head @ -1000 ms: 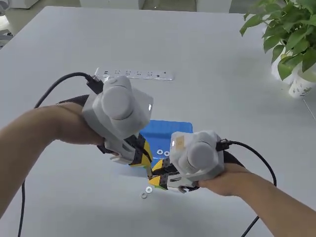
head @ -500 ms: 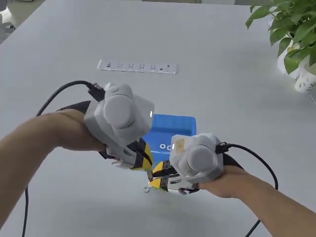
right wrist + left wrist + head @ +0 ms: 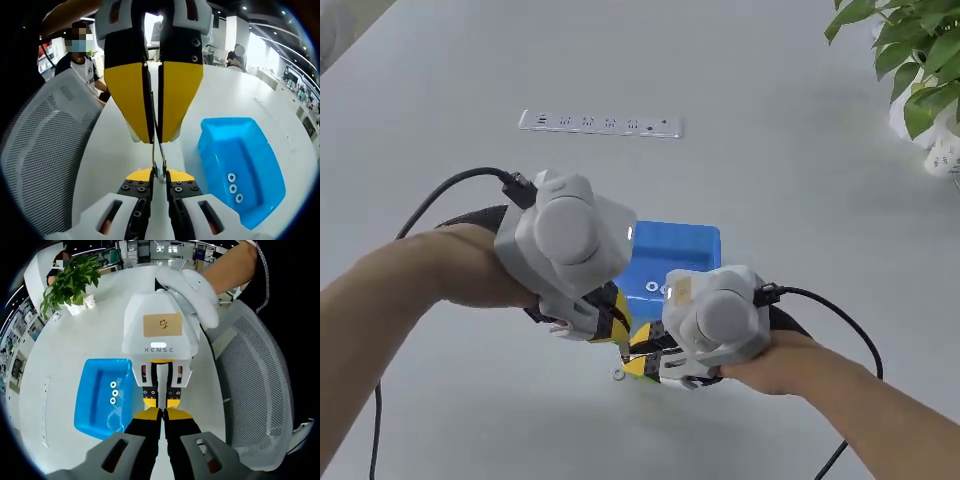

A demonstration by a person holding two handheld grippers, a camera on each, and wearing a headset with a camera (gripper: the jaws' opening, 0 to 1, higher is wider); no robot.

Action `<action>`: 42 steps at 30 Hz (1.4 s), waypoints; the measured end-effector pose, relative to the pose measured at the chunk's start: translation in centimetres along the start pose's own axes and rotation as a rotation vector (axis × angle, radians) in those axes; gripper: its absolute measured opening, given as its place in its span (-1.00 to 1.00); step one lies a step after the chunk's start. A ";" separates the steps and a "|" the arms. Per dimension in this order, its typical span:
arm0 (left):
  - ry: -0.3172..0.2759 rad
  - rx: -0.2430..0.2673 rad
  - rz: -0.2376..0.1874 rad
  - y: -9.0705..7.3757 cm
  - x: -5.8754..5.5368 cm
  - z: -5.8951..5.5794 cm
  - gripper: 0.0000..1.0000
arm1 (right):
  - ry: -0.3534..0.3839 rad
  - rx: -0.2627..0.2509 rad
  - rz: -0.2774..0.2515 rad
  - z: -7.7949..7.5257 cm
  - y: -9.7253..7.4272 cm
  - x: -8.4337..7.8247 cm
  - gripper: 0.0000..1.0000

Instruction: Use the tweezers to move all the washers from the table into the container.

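Left tool [image 3: 154, 100] is clamped on the tweezers [image 3: 156, 157]. Right tool [image 3: 159, 176] is pressed together on their lower end. Three washers [image 3: 233, 188] lie in the blue container [image 3: 692, 246]. One washer [image 3: 618, 375] lies on the table [image 3: 770, 150], just beside the tools. Step in hand, as I judge it: the pick-up. Next I need the tips lowered squarely around it.

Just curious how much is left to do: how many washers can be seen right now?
4. Three washers lie in a row inside the blue container; a fourth washer lies on the table just outside it. More may be hidden from view.
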State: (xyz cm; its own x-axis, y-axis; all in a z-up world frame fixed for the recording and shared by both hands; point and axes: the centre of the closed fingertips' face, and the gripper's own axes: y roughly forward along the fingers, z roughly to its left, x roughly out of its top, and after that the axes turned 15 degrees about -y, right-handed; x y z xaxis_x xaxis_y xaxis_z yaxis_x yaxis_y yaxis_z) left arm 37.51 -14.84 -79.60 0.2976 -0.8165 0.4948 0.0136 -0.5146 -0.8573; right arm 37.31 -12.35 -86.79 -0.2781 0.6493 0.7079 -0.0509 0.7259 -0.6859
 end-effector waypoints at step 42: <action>-0.002 -0.012 -0.006 0.5 0.1 0.0 -0.88 | 0.026 0.008 0.009 0.2 0.2 -0.5 -0.83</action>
State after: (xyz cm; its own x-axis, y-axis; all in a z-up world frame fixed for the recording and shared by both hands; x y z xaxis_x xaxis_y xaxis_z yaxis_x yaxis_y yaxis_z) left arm 37.56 -15.18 -79.95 0.2995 -0.8128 0.4997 0.0039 -0.5227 -0.8525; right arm 37.22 -12.61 -87.33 -0.2534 0.6619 0.7055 -0.0564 0.7179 -0.6939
